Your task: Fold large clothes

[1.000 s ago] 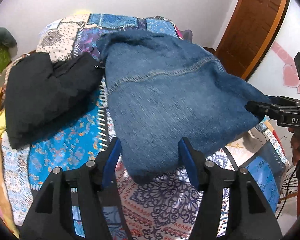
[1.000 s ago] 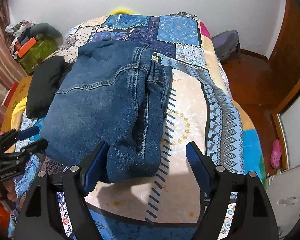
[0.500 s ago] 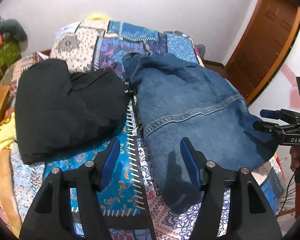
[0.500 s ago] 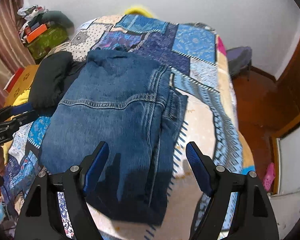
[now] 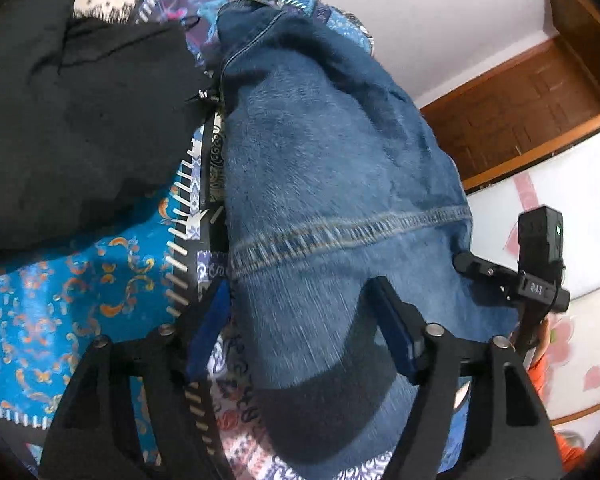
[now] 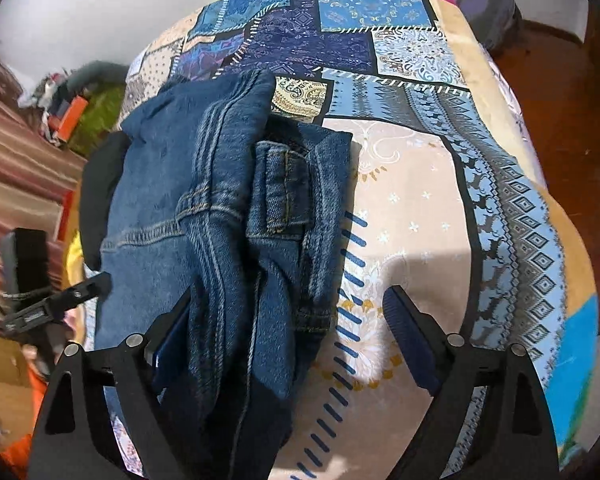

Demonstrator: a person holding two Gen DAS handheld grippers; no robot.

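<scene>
Folded blue jeans [image 5: 332,184] lie on a patchwork bedspread [image 5: 80,288]. In the right wrist view the jeans [image 6: 228,216] show their waistband and seams, bunched in layers. My left gripper [image 5: 300,312] is open, its jaws low over the near end of the jeans, one on each side. My right gripper [image 6: 288,320] is open too, its left jaw over the denim's near edge and its right jaw over bare bedspread [image 6: 420,208]. Neither holds anything. The right gripper also shows in the left wrist view [image 5: 512,280], at the jeans' right edge.
A folded black garment [image 5: 72,128] lies left of the jeans, touching them. A white wall and a brown wooden door [image 5: 532,96] stand behind the bed. Boxes and clutter [image 6: 72,112] sit at the bed's left side. The bed's right edge drops to a brown floor [image 6: 560,92].
Both grippers have come down close to the near end of the jeans and tilted. The jeans now fill more of each view. Both stay open.
</scene>
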